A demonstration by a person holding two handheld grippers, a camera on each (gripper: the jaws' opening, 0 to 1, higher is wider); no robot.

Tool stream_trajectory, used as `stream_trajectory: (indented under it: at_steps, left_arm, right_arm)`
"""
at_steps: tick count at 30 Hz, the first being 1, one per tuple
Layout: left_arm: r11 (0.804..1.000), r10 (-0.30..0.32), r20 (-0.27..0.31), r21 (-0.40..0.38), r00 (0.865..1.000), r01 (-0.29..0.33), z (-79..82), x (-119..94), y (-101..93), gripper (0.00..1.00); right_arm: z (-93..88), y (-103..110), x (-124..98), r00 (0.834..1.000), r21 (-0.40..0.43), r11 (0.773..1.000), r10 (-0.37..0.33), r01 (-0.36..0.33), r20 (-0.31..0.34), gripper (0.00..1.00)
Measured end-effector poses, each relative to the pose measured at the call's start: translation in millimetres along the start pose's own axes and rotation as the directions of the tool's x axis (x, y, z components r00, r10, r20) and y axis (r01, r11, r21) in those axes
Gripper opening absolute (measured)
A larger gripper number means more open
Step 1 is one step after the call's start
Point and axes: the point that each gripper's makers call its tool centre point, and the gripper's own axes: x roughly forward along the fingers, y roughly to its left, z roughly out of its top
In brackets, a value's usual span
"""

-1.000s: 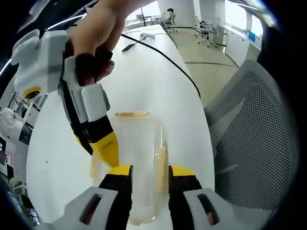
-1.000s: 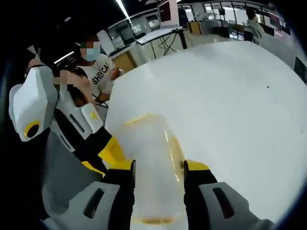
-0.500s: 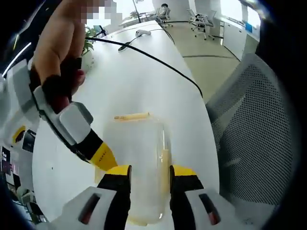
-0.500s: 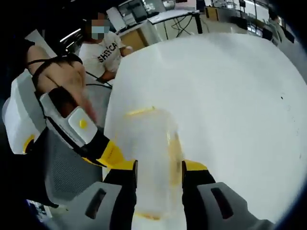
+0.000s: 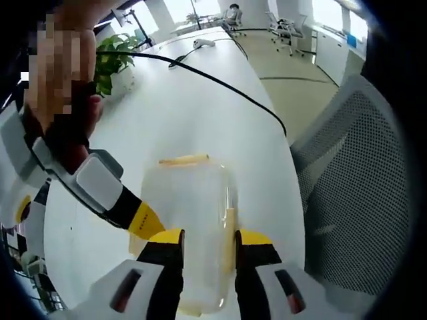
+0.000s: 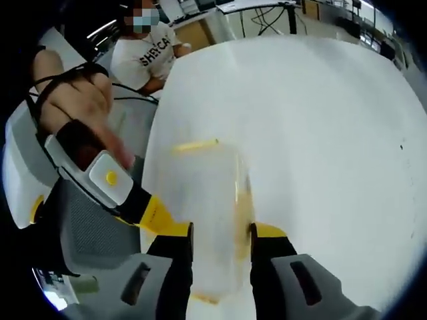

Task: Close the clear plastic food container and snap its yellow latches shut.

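The clear plastic container (image 5: 190,213) lies lengthwise on the white table (image 5: 200,107). It has a yellow latch at its far end (image 5: 183,160) and another along its right side (image 5: 229,223). My left gripper (image 5: 209,241) hovers over its near part, jaws a narrow gap apart, with the lid showing between them. My right gripper (image 5: 142,220) reaches in from the left, its yellow tip against the container's left side. In the right gripper view the container (image 6: 200,200) lies the same way between the narrowly parted jaws of my right gripper (image 6: 220,233). There my left gripper (image 6: 155,215) touches the container's left edge.
A grey mesh chair (image 5: 353,187) stands right of the table edge. A black cable (image 5: 220,83) crosses the far tabletop, beside a potted plant (image 5: 110,67). A seated person (image 6: 147,53) is at the table's far side. More table surface (image 6: 320,133) stretches right.
Both cameras have tilted and shifted a little over the container. The right gripper's jaws have drawn slightly closer together. The container has stayed in place.
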Motion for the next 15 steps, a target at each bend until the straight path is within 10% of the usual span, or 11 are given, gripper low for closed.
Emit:
stream_trajectory:
  at_steps: [7,15]
  left_arm:
    - [0.998,0.005,0.005,-0.062,1.000,-0.004,1.1,0.4,-1.3,0.23]
    - [0.994,0.012,-0.016,-0.108,1.000,-0.013,0.5,2.3,0.1,0.20]
  right_arm:
    - [1.1,0.8,0.3,0.999,0.002,0.999,0.050,-0.050,0.022,0.24]
    - [1.5,2.6,3.4,0.995,-0.033,0.999,0.008,-0.011,-0.098,0.24]
